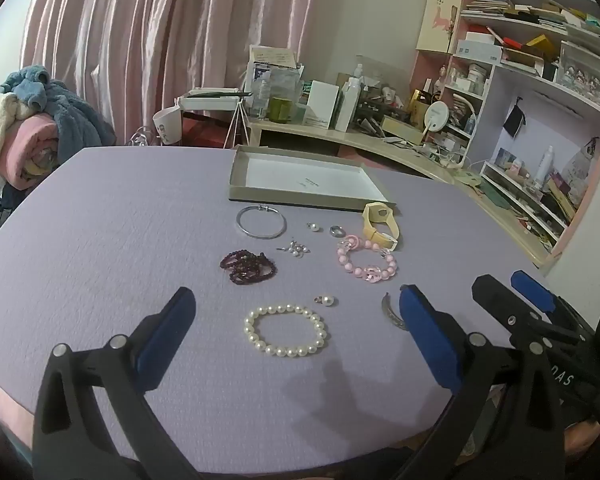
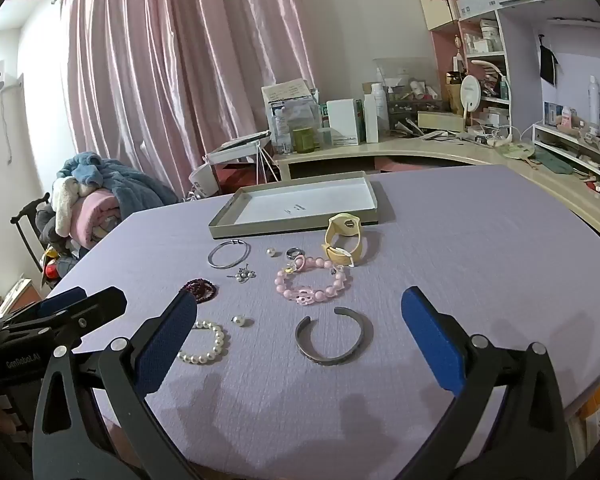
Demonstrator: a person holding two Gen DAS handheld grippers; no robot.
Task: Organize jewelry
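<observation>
Jewelry lies spread on a lilac table (image 1: 100, 240). A white pearl bracelet (image 1: 285, 330) rests just ahead of my open left gripper (image 1: 296, 300), nothing between its fingers. A grey metal cuff (image 2: 329, 339) lies in front of my open right gripper (image 2: 300, 304), also empty. Farther off are a pink bead bracelet (image 2: 312, 285), a dark red bead bracelet (image 1: 249, 265), a silver bangle (image 1: 261, 221), a yellow watch (image 2: 344, 242), a ring (image 2: 293, 253), pearl earrings (image 1: 327, 301) and a small silver piece (image 1: 296, 249). A shallow empty box tray (image 2: 260, 229) stands behind them.
A low desk (image 2: 420, 150) with bottles and boxes runs behind the table, with crowded shelves (image 1: 540, 80) at the right. A chair piled with blankets (image 2: 92, 200) stands at the left before pink curtains. My right gripper's fingers (image 1: 532, 292) show at the left wrist view's right edge.
</observation>
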